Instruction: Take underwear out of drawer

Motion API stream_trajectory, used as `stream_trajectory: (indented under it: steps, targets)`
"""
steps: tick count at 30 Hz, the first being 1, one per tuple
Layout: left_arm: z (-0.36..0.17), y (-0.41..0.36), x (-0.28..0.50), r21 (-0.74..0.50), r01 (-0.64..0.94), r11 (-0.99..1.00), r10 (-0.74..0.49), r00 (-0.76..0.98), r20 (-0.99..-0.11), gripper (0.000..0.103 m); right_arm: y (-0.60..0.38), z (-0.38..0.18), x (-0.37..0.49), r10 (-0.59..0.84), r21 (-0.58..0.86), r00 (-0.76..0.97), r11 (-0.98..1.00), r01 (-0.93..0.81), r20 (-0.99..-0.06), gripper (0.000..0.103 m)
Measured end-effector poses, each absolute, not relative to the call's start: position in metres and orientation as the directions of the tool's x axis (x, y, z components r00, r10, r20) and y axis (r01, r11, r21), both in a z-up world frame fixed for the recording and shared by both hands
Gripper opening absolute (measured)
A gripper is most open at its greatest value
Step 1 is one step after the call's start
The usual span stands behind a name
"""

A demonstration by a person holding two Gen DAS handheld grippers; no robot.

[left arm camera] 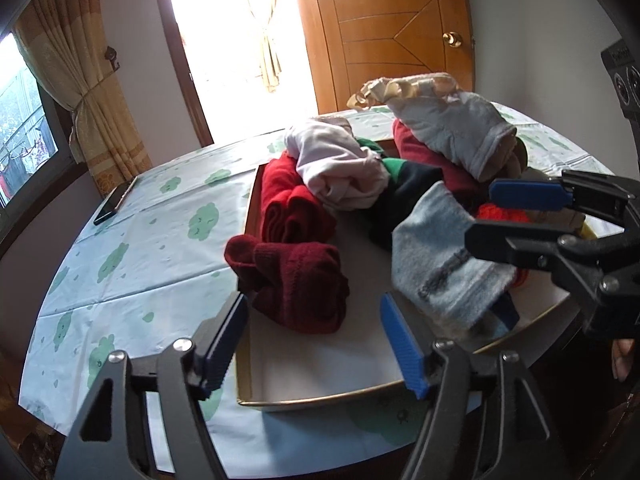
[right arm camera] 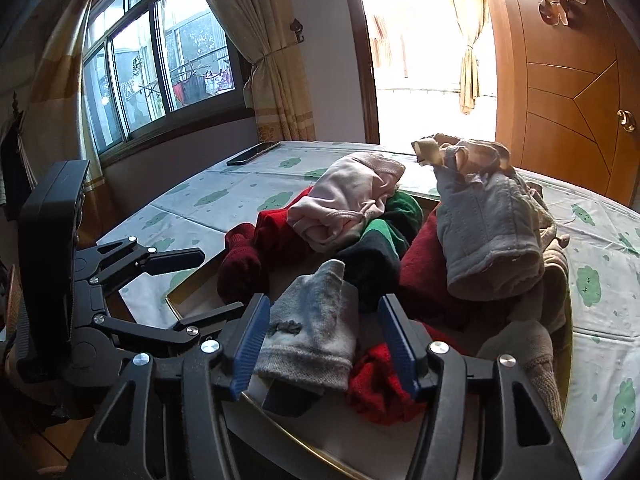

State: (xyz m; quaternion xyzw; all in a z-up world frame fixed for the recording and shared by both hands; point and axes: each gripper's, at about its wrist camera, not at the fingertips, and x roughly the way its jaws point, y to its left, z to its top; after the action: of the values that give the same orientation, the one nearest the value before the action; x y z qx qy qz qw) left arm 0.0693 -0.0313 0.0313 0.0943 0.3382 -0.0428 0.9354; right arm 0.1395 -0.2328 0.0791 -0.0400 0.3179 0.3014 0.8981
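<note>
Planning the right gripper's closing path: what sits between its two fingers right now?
In the right wrist view, the pale grey-blue garment lies between the right gripper's open fingers, with red knit fabric beside it.

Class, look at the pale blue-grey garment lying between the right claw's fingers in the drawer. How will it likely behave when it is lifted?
The blue-grey garment looks like soft knit, already creased, so it will probably droop limply. Probably light. It overlaps the red knit, which might drag along.
</note>
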Motion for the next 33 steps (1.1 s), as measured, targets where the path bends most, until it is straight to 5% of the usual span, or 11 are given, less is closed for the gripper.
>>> stream_trajectory:
  steps: [18, 33]
  targets:
    - [0.062, -0.045, -0.014, 0.066, 0.107, 0.992, -0.064, 0.884, -0.462, 0.087, -0.285, 0.114, 0.044, 0.441, 0.017, 0.810, 0.881, -0.472, -0.387, 0.073]
    - [0.059, -0.058, -0.031, 0.108, 0.099, 0.989, -0.044, 0.902, -0.429, 0.095, -0.291, 0.115, 0.027, 0.449, 0.039, 0.821, 0.884, -0.466, -0.352, 0.074]
